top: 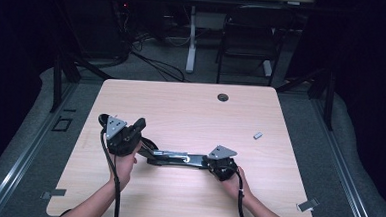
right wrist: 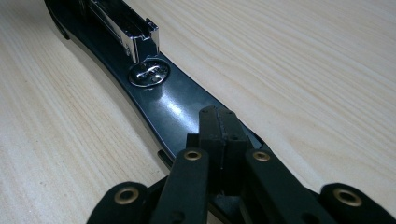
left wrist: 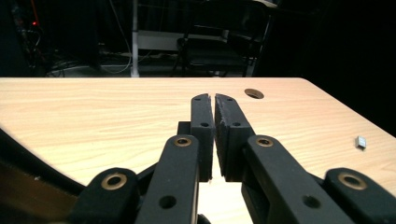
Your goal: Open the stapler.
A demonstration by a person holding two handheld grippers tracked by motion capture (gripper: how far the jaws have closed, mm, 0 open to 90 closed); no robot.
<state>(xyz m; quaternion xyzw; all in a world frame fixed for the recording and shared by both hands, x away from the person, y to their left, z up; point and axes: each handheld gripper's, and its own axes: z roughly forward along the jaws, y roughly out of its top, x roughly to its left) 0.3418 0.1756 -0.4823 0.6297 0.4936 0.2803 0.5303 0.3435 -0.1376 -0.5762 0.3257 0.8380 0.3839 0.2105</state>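
Right claw (right wrist: 218, 116) rests shut on the black stapler's (right wrist: 161, 100) base end, flat on the counter (top: 191, 108) — left claw (left wrist: 214, 105) hangs nearly closed, empty, above the wood.

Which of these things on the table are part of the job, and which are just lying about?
In the job:
- long black stapler with silver metal magazine, opened flat
- right gripper, shut and pressing on the stapler's base
- left gripper, almost shut, nothing between its jaws

Lying about:
- small grey metal block
- round dark cable hole
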